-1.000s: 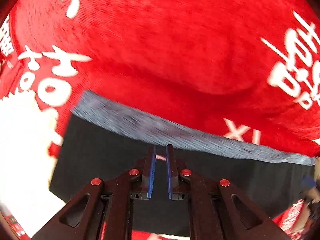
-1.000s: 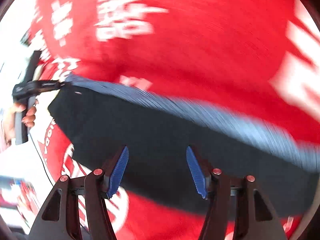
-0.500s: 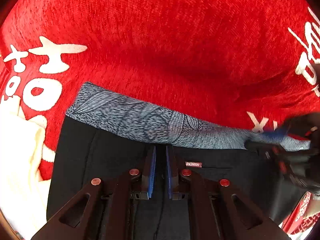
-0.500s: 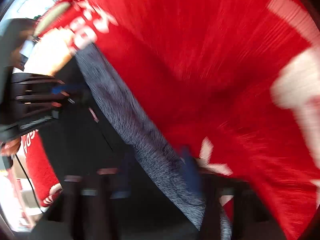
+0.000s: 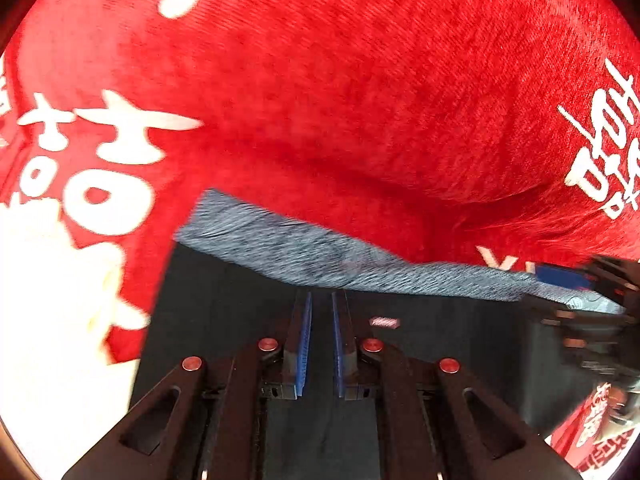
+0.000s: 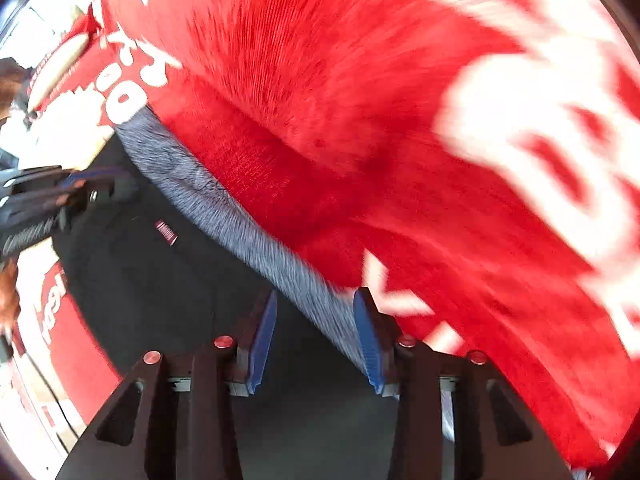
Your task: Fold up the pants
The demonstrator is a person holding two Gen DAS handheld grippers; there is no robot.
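Though blurred, red cloth (image 5: pixel 340 92) with white lettering (image 5: pixel 116 152)

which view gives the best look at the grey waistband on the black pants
The left wrist view. There the grey waistband runs nearly whole across the frame, only slightly blurred, above the black pants on the red cloth. The right wrist view shows it as a streaked diagonal strip, its lower end hidden behind that gripper's fingers.
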